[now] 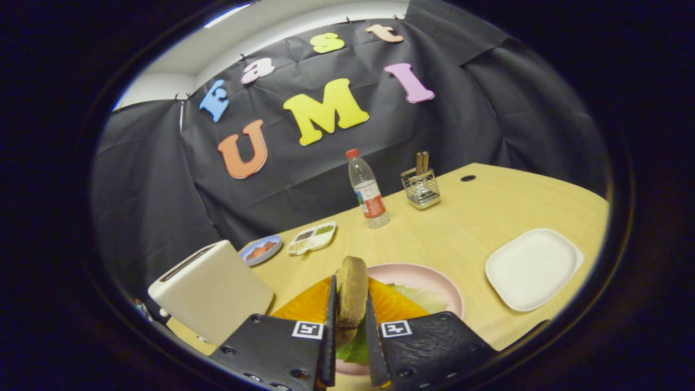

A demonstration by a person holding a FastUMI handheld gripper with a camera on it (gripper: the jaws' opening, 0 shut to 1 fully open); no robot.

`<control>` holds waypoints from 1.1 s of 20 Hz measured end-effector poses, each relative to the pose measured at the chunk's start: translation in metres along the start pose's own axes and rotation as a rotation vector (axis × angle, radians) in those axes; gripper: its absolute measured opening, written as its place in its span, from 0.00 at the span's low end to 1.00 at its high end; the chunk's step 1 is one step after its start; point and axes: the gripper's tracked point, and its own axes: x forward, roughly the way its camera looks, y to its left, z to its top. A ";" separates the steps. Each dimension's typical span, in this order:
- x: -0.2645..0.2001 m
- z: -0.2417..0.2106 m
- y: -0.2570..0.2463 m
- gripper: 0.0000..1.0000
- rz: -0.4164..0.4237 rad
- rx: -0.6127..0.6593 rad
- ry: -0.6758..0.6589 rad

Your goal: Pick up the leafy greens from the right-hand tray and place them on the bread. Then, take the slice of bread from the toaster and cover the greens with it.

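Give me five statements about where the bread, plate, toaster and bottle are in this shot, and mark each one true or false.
1. The tongs are shut on a slice of brown bread held on edge. True.
2. The slice is still in the toaster. False: it is between the fingers, above the pink plate.
3. Leafy greens lie under the slice. True.
4. The white square plate holds the greens. False: nothing lies on it.
5. The water bottle lies on its side. False: it stands upright beside the wire utensil holder.
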 end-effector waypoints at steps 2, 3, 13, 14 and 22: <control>0.001 -0.003 -0.007 0.28 -0.007 -0.003 0.016; 0.001 -0.004 -0.012 0.31 -0.010 0.000 0.022; -0.006 0.010 -0.045 0.66 -0.056 -0.001 0.000; -0.010 0.016 -0.046 0.69 -0.063 -0.016 -0.016; -0.079 0.096 -0.061 0.95 -0.174 -0.268 -0.233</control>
